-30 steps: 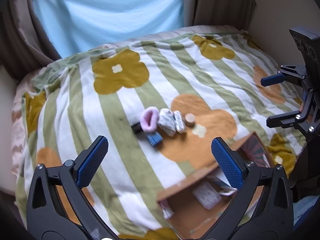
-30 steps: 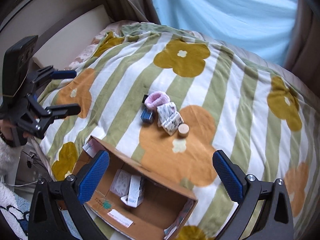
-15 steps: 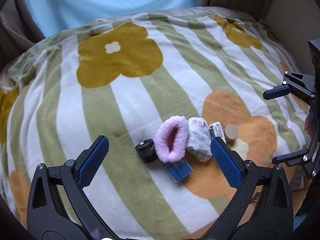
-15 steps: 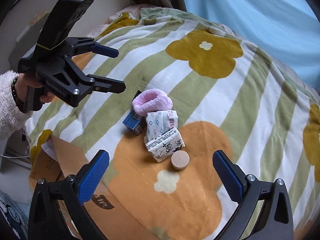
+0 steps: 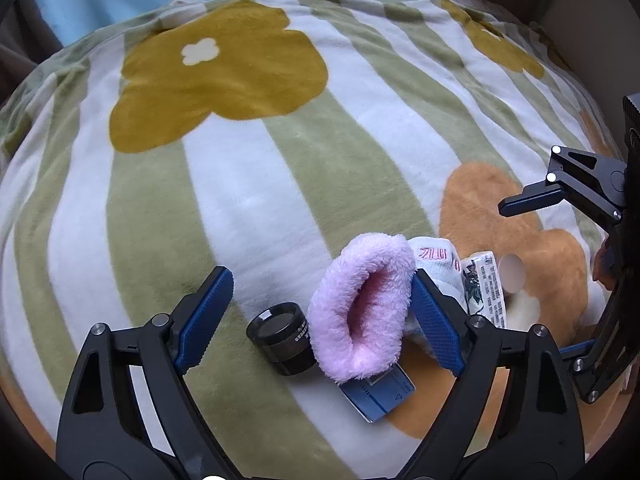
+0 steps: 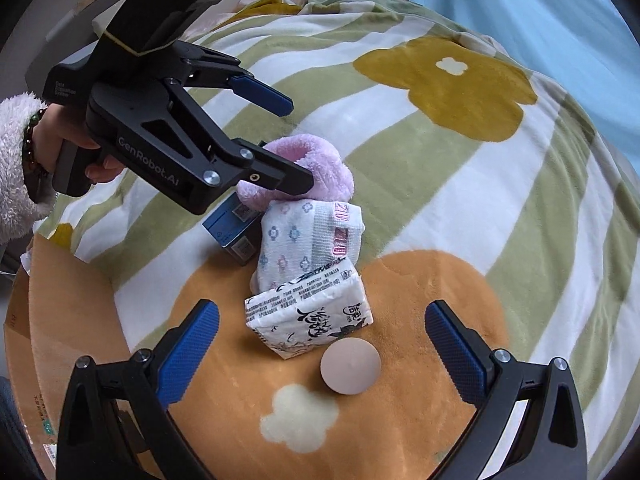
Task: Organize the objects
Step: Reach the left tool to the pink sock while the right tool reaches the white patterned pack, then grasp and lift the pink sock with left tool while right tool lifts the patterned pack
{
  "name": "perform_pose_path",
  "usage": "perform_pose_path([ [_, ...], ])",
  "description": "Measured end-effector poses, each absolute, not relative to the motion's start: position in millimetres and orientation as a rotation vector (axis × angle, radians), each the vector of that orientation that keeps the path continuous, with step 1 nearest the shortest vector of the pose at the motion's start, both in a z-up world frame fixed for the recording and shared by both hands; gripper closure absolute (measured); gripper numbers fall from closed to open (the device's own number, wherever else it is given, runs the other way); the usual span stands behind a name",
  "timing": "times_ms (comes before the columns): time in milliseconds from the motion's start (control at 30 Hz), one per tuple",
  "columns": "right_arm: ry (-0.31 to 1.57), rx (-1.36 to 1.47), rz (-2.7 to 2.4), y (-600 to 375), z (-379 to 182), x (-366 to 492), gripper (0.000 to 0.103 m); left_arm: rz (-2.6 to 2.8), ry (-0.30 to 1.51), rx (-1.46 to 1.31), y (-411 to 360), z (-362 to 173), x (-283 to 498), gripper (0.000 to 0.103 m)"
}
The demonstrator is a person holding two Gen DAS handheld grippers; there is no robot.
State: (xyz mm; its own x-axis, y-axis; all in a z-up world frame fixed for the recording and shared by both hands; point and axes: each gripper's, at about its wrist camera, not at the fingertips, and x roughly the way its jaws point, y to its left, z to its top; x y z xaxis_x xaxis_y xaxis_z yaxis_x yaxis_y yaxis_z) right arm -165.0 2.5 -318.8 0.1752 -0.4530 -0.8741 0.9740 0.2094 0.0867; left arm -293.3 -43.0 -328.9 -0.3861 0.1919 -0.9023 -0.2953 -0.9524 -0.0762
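Pink fuzzy sock (image 5: pixel 362 306) lies at lower centre of the left view, long axis running away from the camera, between the wide-spread jaws of the left gripper (image 5: pixel 320 316). Right gripper (image 6: pixel 322 354), also spread, brackets the tissue pack (image 6: pixel 310 312) and round lid (image 6: pixel 350 366).

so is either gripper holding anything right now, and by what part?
Nothing held. Left gripper is open, straddling the pink fuzzy sock and black lens. Right gripper is open over the tissue pack.
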Motion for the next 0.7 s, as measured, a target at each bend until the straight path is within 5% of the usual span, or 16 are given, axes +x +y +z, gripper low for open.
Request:
perform_pose_path([
  [267, 0.889, 0.764, -1.128, -6.0, -332.4, -160.5, 0.016, 2.346, 0.101, -1.519, -37.9, -332.1, -294.5, 0.031],
  [500, 0.904, 0.783, -1.084, -9.3, -340.5, -155.6, 0.037, 2.29, 0.068, -1.518, -36.7, -335.0, -294.8, 0.056],
  [700, 0.885, 0.785, -1.087, -7.9, -336.9, -157.5, 0.038, 2.27, 0.072, -1.515, -34.4, -330.3, -293.0, 0.073],
])
